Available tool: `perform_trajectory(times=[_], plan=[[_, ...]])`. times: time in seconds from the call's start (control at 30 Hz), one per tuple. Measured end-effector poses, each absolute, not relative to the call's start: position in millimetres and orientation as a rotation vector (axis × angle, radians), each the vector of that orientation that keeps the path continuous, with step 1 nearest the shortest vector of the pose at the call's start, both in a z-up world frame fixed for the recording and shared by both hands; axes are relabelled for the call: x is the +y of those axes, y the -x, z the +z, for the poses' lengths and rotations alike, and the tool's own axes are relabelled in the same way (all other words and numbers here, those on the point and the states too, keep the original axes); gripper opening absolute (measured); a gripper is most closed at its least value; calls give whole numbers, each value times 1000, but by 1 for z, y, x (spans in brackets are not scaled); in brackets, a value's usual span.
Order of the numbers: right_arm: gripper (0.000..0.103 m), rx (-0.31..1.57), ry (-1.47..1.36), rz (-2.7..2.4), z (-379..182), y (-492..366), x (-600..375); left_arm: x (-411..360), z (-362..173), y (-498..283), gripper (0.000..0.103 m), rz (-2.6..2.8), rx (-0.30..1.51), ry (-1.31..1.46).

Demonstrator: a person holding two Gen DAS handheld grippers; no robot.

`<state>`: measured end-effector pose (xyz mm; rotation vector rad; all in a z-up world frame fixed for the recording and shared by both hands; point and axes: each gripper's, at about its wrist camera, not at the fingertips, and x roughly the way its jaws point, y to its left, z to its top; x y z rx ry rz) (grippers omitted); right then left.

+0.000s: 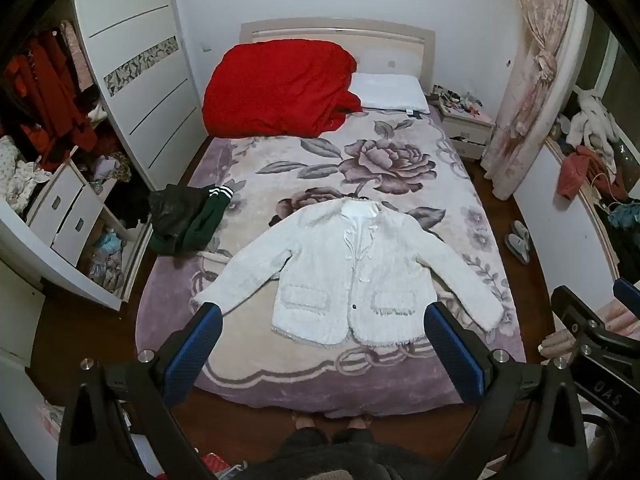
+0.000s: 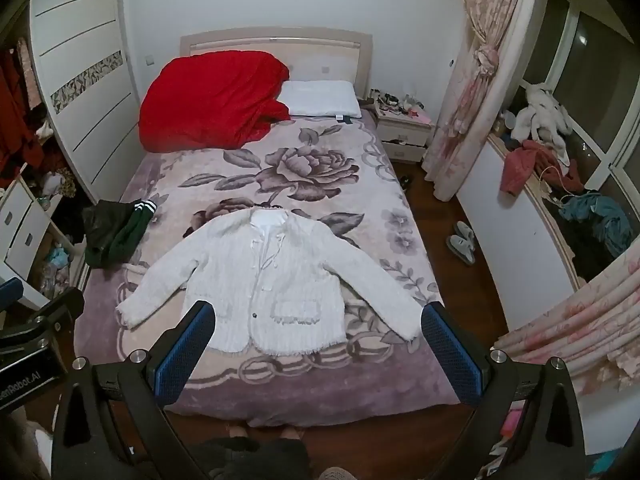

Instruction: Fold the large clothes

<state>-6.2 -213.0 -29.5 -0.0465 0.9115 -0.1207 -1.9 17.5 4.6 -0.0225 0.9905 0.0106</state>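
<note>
On the bed (image 1: 248, 376), covered by a mauve blanket with a large rose print, a white jacket (image 1: 344, 276) lies flat and face up near the foot end, its collar toward the headboard and its hem toward the camera. Both sleeves are spread outward and slightly down, the front is closed, and two fringed pockets show on the lower front. Toward the left edge of the bed, apart from the jacket's sleeve, sits a crumpled heap of dark clothes (image 1: 186, 216) in black and green with a white-striped cuff. At the head of the bed a red quilt (image 1: 276, 88) is bunched up on the left, touching a white pillow (image 1: 390, 90) on the right. The left hand-held gripper (image 1: 324, 356) hangs above the foot of the bed with its blue-padded fingers spread wide and nothing between them. The right hand-held gripper (image 2: 316, 356) is held the same way just beside it, jaws wide apart and empty; its black frame shows at the right edge of the left wrist view. A nightstand (image 2: 404, 130) cluttered with small items stands right of the pillow, a pair of grey slippers (image 2: 462, 242) lies on the wooden floor beside the bed, and an open wardrobe (image 1: 132, 64) full of clothing stands on the left.
</note>
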Motion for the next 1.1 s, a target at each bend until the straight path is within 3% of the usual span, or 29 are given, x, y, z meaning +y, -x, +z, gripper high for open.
perform_trajectory(times=[1.1], plan=[[103,881,40,-117,-13,14,-212,15,13,5,103,22,977,20]])
